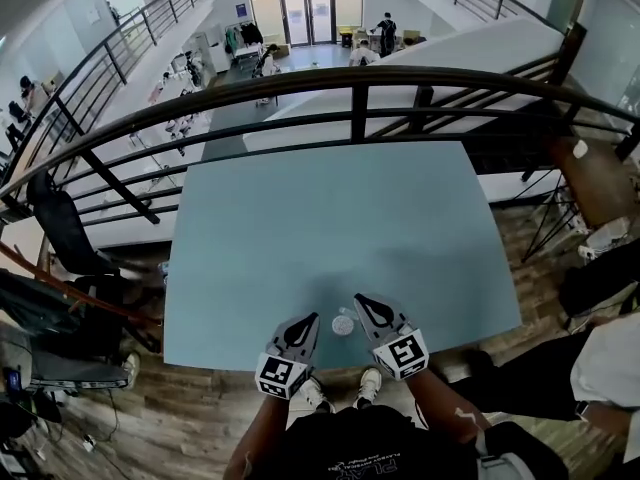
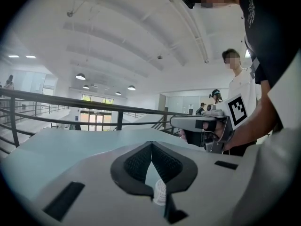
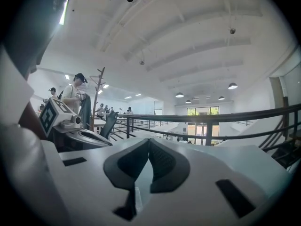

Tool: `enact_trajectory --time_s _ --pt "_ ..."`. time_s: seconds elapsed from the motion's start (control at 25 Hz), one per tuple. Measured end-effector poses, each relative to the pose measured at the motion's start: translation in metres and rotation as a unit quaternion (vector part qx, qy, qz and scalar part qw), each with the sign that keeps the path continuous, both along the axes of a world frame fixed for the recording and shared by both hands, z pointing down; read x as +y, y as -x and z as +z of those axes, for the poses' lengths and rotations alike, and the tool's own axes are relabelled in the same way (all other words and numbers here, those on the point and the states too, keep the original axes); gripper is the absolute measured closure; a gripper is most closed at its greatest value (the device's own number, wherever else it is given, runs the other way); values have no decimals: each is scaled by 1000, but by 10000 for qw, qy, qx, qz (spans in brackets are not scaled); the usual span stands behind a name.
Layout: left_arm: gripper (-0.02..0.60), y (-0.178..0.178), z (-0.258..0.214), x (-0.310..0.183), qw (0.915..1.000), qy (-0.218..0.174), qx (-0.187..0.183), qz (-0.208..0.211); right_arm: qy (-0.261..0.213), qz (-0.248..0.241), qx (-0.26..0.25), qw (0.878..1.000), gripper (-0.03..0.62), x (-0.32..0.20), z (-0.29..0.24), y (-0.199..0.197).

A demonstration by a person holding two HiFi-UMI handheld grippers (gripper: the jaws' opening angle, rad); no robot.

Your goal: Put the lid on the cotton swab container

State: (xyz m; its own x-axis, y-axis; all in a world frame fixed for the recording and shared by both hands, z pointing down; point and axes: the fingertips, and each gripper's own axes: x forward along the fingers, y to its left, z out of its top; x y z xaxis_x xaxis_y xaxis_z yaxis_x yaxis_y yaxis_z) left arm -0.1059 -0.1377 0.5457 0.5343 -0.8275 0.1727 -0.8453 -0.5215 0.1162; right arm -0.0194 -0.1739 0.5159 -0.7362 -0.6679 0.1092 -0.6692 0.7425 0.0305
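A small round clear piece (image 1: 343,324), the swab container or its lid, lies on the pale blue table (image 1: 330,218) near the front edge. I cannot tell which of the two it is. My left gripper (image 1: 311,318) points at it from the left with its jaws shut and empty (image 2: 151,144). My right gripper (image 1: 361,299) sits just right of the piece, its tips meeting with nothing between them (image 3: 149,140). Neither gripper touches the piece. Each gripper view shows the other gripper (image 2: 200,122) (image 3: 89,136) but not the clear piece.
A dark metal railing (image 1: 352,93) runs along the table's far edge, with a lower hall beyond it. A black chair (image 1: 62,230) stands at the left. A person in white (image 1: 610,363) is at the right. The table's front edge (image 1: 330,364) is just under the grippers.
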Motion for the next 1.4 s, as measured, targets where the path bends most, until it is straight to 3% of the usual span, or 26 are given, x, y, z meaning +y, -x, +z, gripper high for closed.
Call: enact_trajectory --time_s 0.44,0.68,1.12,1.4 --pt "568 -9 28 -2 9989 192 -6 436 222 250 57 9994 574 -1 24 2" --pt "568 -9 48 -19 9985 315 63 451 299 301 35 9991 574 -18 38 0" --pt "568 -17 77 -30 9971 393 -217 610 445 343 -16 9984 574 -35 65 -3" --pt "418 -26 93 -26 9951 388 -311 860 417 269 24 9988 574 -37 70 0"
